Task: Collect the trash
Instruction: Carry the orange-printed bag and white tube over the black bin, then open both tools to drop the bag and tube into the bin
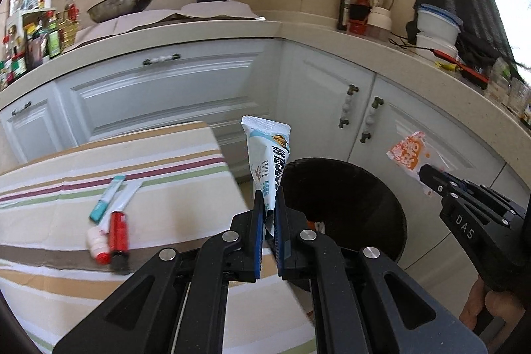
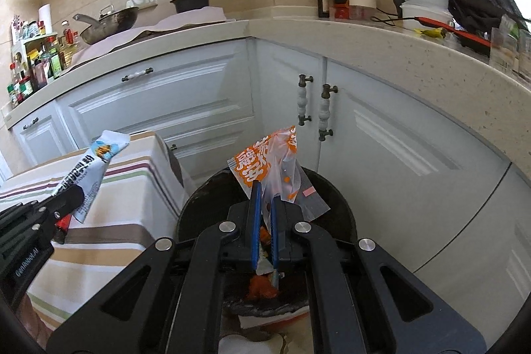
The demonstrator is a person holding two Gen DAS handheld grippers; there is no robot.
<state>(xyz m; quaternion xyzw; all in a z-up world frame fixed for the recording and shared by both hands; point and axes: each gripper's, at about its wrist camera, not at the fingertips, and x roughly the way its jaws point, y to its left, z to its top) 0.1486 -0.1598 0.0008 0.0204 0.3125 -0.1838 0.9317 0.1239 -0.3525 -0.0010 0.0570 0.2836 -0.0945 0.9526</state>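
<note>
Left tongs (image 1: 267,214) pinching blue-white wrapper (image 1: 267,151), right tongs (image 2: 264,208) pinching orange wrapper (image 2: 265,165), above dark bin (image 2: 332,188) holding scraps

Bin (image 2: 335,198) mouth open below; table (image 1: 186,155) edge close left, cabinets (image 2: 398,135) behind.

white-and-blue wrapper (image 1: 267,155), orange-and-clear wrapper (image 2: 265,168) — black bin (image 1: 345,188), striped beige tablecloth (image 1: 166,155).
</note>
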